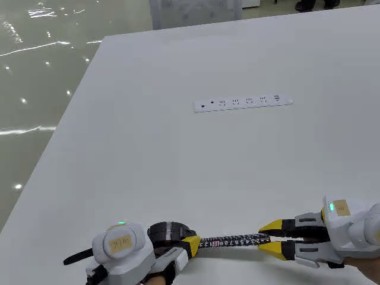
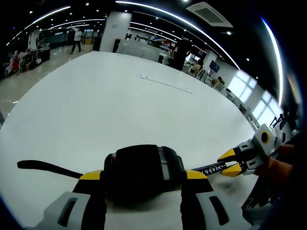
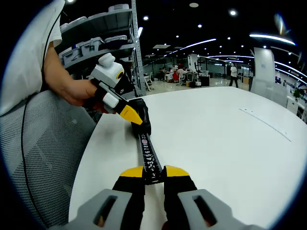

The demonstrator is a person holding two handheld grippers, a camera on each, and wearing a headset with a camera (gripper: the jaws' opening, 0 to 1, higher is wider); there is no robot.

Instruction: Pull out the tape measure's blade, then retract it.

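Observation:
A black tape measure (image 1: 171,233) rests on the white table (image 1: 178,160) near its front edge, with my left gripper (image 1: 178,249) shut on its case (image 2: 143,172). A short stretch of its dark numbered blade (image 1: 233,241) runs right from the case. My right gripper (image 1: 271,238) is shut on the blade's end, its yellow tips (image 3: 152,173) pinching the blade (image 3: 148,155). In the right gripper view the case (image 3: 140,115) sits far along the blade, held by the left gripper (image 3: 125,111). The right gripper (image 2: 230,162) appears at the right of the left gripper view.
A white power strip (image 1: 243,102) lies flat at mid table, well beyond the grippers. The table's left edge (image 1: 56,133) drops to a glossy floor. Shelving (image 3: 103,33) and a mesh chair back (image 3: 43,158) stand behind the person.

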